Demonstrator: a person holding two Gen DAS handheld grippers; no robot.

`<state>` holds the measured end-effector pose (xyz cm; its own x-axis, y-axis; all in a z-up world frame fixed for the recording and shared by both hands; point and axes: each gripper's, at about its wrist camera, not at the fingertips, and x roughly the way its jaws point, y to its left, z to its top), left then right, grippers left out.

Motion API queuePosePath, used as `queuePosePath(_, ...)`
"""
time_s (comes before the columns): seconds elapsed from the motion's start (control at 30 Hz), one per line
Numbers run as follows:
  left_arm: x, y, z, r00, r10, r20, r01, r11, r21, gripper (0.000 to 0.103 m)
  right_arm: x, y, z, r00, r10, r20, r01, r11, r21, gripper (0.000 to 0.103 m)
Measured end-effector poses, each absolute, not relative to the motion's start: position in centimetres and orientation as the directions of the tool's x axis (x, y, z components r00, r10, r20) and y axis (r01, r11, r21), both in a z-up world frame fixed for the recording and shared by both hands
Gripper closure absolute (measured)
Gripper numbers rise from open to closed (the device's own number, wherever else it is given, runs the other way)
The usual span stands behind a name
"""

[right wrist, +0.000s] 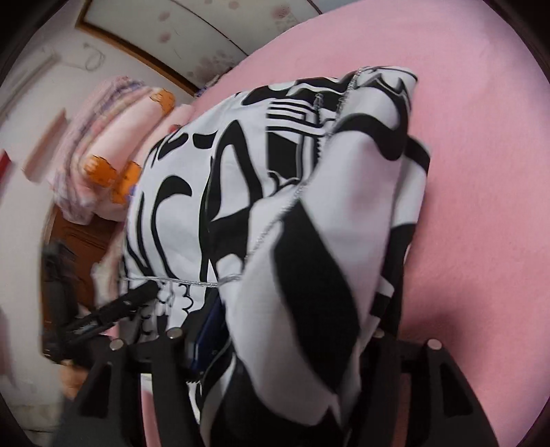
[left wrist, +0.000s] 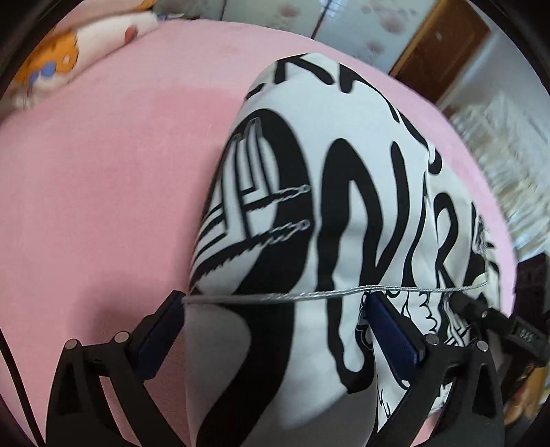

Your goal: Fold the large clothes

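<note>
A white garment with bold black lettering and silver stitched seams (left wrist: 343, 192) lies on a pink bed sheet (left wrist: 103, 192). My left gripper (left wrist: 275, 302) stands open above its near edge, with cloth lying between the blue-padded fingers (left wrist: 158, 337). In the right wrist view the same garment (right wrist: 309, 213) is bunched and draped over my right gripper (right wrist: 282, 330), hiding most of it; only the left finger (right wrist: 202, 330) shows. The left gripper's tip (right wrist: 137, 299) appears at the left of that view.
Folded pink and orange bedding (left wrist: 58, 58) lies at the far end of the bed, also in the right wrist view (right wrist: 113, 151). A wooden door (left wrist: 443, 51) and patterned wardrobe panels (right wrist: 192, 31) stand beyond the bed.
</note>
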<state>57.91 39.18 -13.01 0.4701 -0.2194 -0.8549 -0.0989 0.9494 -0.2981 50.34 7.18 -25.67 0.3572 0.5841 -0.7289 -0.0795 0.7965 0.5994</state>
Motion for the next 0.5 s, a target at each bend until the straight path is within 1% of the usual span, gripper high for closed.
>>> queuePosePath(0.07,57.7,39.7,-12.3,0.482,-0.188,-0.856,-0.097,0.959,-0.265,0.0,50.3,7.5,-25.0,0.335,0.578,-0.744,-0.108,0.808,0.579,0.04)
queuePosePath(0.17,56.6,39.8,-10.2,0.511,-0.103,-0.854,-0.121,0.974,-0.19,0.001,49.1,7.4,-22.7,0.318,0.5,-0.805,-0.16,0.866,0.474,0.04)
queuePosePath(0.23,55.5,40.0,-8.1,0.564,-0.067,-0.823,-0.13,0.977,-0.169,0.001,48.6,7.4,-21.0,0.327,0.445,-0.834,-0.18,0.896,0.407,0.04)
queuePosePath(0.3,54.6,39.9,-6.6,0.608,-0.053,-0.792,-0.134,0.977,-0.168,0.004,47.9,6.7,-18.9,0.363,0.409,-0.837,-0.191,0.912,0.363,0.04)
queuePosePath(0.33,54.3,39.8,-5.7,0.627,-0.051,-0.777,-0.127,0.978,-0.167,0.012,47.6,6.6,-17.8,0.399,0.394,-0.828,-0.198,0.919,0.342,0.04)
queuePosePath(0.37,54.0,39.5,-4.9,0.641,-0.047,-0.766,-0.119,0.98,-0.159,0.024,47.1,6.4,-16.5,0.447,0.368,-0.815,-0.205,0.929,0.308,0.04)
queuePosePath(0.4,53.5,38.4,-4.2,0.644,-0.042,-0.764,-0.114,0.982,-0.15,0.031,46.6,6.4,-15.2,0.499,0.337,-0.798,-0.207,0.941,0.268,0.04)
queuePosePath(0.47,53.0,37.7,-3.9,0.636,-0.046,-0.77,-0.092,0.987,-0.135,0.061,46.3,6.9,-13.8,0.565,0.299,-0.769,-0.22,0.953,0.209,0.04)
queuePosePath(0.5,52.6,37.2,-4.0,0.631,-0.041,-0.775,-0.086,0.989,-0.123,0.067,46.1,7.4,-13.4,0.58,0.28,-0.765,-0.232,0.957,0.175,0.04)
